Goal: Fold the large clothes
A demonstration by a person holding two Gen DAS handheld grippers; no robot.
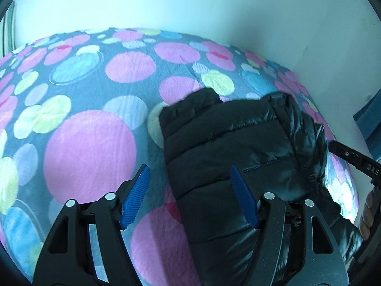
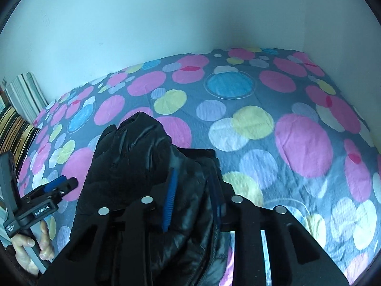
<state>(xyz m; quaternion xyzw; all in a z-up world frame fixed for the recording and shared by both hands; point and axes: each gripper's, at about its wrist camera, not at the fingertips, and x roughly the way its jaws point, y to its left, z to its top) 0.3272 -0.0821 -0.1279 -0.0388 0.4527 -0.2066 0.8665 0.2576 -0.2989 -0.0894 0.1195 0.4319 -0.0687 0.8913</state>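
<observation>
Fabric of the black puffer jacket (image 2: 133, 166) is bunching between the right gripper (image 2: 194, 195) pads; left gripper (image 1: 190, 195) is hanging spread at the jacket's nine-o'clock edge, polka-dot bedspread (image 1: 90, 147) lying bare beyond.

A black puffer jacket (image 1: 238, 147) lies right of centre on a bedspread (image 1: 90, 147) of pink, blue and yellow circles. At the bottom the left gripper (image 1: 190, 195) hangs open — blue pads (image 1: 135, 197) apart, gripping nothing. The right gripper (image 1: 352, 159) enters at the right edge — its state unclear — above a hand (image 1: 368, 214).
</observation>
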